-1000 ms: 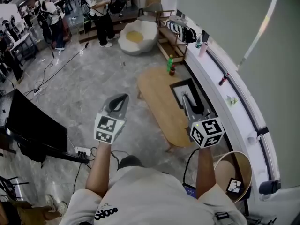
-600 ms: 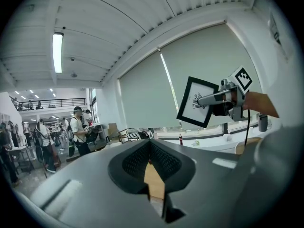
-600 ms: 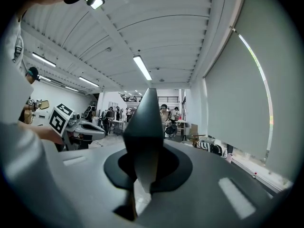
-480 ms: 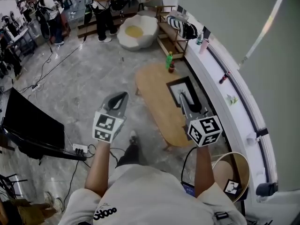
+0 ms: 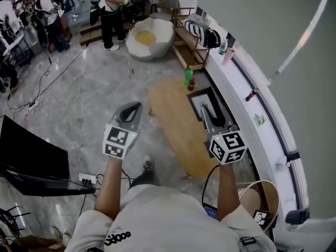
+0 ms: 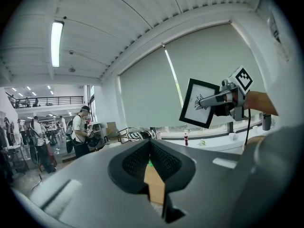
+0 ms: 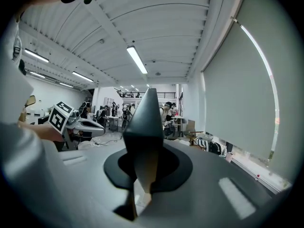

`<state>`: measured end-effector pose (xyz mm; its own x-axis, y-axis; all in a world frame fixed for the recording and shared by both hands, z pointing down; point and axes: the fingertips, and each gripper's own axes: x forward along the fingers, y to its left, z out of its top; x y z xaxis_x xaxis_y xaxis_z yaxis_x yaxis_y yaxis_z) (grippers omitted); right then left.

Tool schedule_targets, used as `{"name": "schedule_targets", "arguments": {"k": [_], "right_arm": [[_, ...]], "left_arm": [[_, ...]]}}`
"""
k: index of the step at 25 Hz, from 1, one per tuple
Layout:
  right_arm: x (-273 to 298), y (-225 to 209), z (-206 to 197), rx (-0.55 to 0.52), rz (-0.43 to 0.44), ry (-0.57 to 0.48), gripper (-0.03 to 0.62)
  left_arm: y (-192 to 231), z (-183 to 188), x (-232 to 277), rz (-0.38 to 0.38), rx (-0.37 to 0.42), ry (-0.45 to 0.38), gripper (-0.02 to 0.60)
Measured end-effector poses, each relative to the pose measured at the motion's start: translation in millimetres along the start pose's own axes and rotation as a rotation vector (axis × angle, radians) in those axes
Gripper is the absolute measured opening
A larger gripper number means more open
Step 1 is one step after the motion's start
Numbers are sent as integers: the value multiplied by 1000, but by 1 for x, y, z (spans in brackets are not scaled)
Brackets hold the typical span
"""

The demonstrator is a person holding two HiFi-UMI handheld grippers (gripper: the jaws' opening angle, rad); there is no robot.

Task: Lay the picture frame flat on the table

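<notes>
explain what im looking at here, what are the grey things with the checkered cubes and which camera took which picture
There is no robot here. A person holds a grabbing tool in each hand, and each tool carries a marker cube. The head view comes from a camera on the person's head, looking down. The other two views come from cameras riding on each tool, looking along its tongs. The right gripper has its tongs shut on a black picture frame, held in the air above a wooden table. The left gripper is shut and empty. A green bottle and a smaller dark bottle stand at the table's far end.
</notes>
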<state>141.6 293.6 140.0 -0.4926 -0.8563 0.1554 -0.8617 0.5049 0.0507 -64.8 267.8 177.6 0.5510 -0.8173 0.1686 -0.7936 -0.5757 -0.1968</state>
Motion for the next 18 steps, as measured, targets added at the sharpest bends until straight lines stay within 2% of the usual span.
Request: {"name": "schedule_targets", "arguments": {"k": [9, 18], "right_arm": [[100, -24, 17, 40, -15, 14, 14], [181, -36, 13, 44, -14, 66, 15]], "left_arm": [[82, 6, 74, -47, 19, -1, 11], [142, -12, 132, -84, -9, 22, 11]]}}
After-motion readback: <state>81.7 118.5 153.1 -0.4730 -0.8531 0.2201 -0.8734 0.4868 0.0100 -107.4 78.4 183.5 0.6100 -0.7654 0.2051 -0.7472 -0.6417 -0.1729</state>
